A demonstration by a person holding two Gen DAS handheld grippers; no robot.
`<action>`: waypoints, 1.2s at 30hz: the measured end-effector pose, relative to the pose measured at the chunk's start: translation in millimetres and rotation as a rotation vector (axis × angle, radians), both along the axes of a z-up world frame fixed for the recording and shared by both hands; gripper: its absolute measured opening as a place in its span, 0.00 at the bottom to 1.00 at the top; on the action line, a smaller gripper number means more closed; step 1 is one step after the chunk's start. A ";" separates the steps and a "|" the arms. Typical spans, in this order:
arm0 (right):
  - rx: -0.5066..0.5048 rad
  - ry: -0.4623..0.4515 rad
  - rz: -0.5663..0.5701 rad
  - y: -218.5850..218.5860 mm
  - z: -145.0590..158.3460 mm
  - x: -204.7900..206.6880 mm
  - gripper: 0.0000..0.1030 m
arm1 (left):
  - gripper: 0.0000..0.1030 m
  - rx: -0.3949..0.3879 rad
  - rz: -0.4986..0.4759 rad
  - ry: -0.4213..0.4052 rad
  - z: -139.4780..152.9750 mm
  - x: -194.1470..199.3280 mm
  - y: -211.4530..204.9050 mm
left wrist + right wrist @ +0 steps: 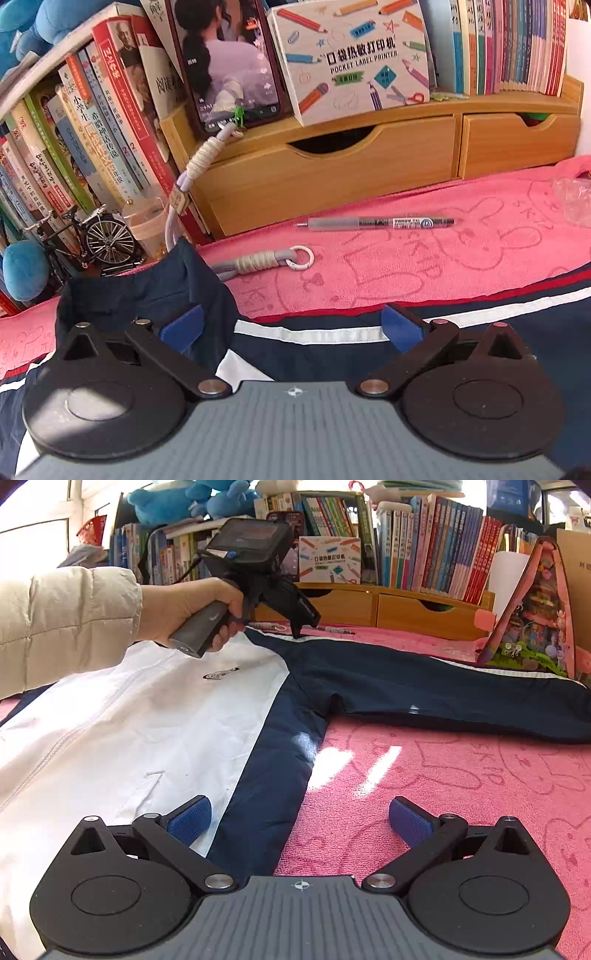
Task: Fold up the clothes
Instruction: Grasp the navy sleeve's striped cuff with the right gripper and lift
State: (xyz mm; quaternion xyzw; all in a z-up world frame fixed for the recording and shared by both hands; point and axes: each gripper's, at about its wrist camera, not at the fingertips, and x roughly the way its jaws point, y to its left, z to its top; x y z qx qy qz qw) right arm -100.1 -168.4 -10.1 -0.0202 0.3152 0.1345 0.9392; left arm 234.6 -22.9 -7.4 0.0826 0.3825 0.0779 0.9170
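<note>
A: Where are you working?
B: You're holding both grippers over a pink towel (443, 775); bookshelves (424, 554) are standing behind.
A: The jaws?
B: Left gripper (291, 326) and right gripper (301, 818) are both gaping, the jacket (155, 716) lying flat beneath, its far sleeve running out of frame.

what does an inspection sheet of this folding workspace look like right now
surface: pink towel with rabbit outlines, sunlit patches.
job's things: navy and white jacket lying flat, one sleeve spread out to the side, collar standing up.
clutter: pen, braided lanyard, clear plastic wrapper, pink toy package.
grippers: left gripper open, low over the collar area; right gripper open, over the jacket's side edge.
cables: white wrapped cable running from the phone.
surroundings: wooden drawer organiser, books, label printer box, model bicycle, blue plush.
</note>
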 end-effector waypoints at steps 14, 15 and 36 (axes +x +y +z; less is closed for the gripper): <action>0.274 -0.052 -0.639 -232.0 15.3 75.7 1.00 | 1.00 -0.106 -0.141 -0.065 8.1 -215.5 68.0; 0.272 -0.042 -0.688 -251.8 11.4 89.6 1.00 | 1.00 -0.116 -0.114 -0.051 5.0 -224.4 75.9; 0.256 -0.293 -0.506 -180.7 54.5 124.2 0.09 | 1.00 -0.225 -0.001 -0.099 -20.0 -269.2 119.2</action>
